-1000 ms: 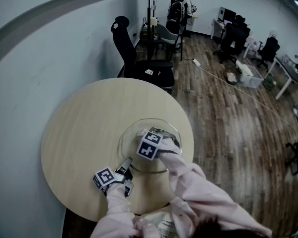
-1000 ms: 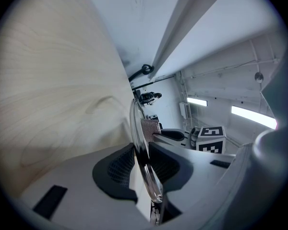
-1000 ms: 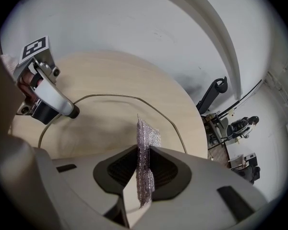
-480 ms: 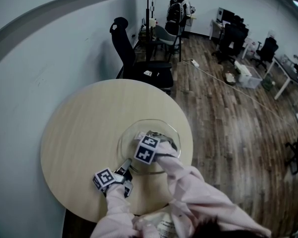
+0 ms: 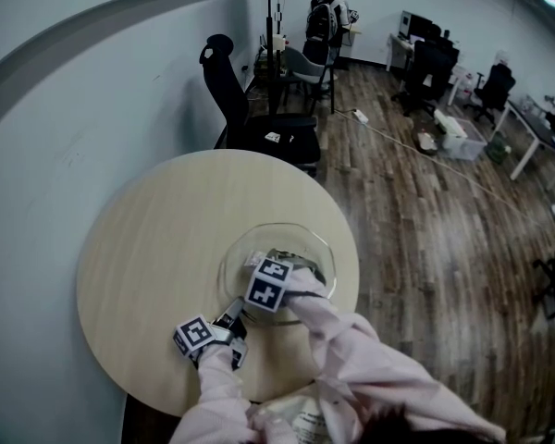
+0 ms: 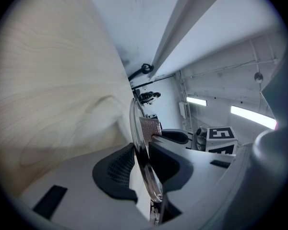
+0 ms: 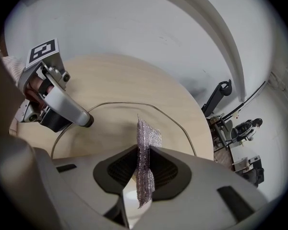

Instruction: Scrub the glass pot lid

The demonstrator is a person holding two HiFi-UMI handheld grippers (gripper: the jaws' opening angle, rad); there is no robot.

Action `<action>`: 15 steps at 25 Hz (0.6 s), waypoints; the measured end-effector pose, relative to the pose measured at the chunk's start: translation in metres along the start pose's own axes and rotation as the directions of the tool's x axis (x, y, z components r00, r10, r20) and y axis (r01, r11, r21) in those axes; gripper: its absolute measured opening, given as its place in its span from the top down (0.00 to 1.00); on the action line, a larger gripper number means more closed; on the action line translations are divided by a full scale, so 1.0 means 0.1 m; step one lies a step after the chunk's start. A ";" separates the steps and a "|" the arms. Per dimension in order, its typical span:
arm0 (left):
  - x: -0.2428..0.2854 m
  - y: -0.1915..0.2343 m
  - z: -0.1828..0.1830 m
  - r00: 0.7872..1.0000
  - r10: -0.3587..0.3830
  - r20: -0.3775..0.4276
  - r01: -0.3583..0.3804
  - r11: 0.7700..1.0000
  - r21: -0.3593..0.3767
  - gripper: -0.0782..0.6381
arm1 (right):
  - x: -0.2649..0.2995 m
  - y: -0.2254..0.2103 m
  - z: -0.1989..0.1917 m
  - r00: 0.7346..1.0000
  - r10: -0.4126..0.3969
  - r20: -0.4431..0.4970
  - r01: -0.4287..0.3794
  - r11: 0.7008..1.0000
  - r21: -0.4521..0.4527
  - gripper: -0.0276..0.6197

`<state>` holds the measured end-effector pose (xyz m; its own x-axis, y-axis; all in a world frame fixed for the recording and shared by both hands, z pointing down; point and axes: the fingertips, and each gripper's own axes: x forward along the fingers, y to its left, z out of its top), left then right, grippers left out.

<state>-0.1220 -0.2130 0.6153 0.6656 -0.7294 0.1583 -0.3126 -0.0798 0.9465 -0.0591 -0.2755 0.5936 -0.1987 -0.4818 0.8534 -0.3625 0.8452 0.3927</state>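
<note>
The glass pot lid [image 5: 307, 239] was laid flat on the round surface [image 5: 148, 248]. Its near rim was clamped in the left gripper's [image 6: 143, 164] fingers. A mesh scrubbing pad [image 7: 149, 138] was pinched in the right gripper's [image 7: 143, 169] fingers. Over the last second the pad had been drawn slightly toward the lid's near-left edge, so a scrubbing stroke was judged under way.

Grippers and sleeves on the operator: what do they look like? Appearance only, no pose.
Both the left gripper and right gripper have light grey moulded jaws with black ribbed pads. Each carries a white cube with black square markers. Sleeves are pale pink.
</note>
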 end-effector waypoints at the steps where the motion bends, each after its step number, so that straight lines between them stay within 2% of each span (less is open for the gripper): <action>1: 0.00 0.00 0.01 1.000 0.000 0.001 0.000 1.000 0.000 0.77 | 0.00 0.02 0.02 1.000 0.004 0.003 -0.004 1.000 -0.001 0.82; 15: -0.01 -0.04 0.01 1.000 0.003 0.002 -0.003 1.000 0.002 0.77 | -0.12 0.24 0.11 0.999 0.044 0.023 -0.044 0.999 -0.011 0.82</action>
<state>-0.1218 -0.2129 0.6115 0.6632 -0.7310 0.1607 -0.3158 -0.0787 0.9456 -0.0759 -0.2520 0.5890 -0.2355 -0.4491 0.8619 -0.3434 0.8681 0.3585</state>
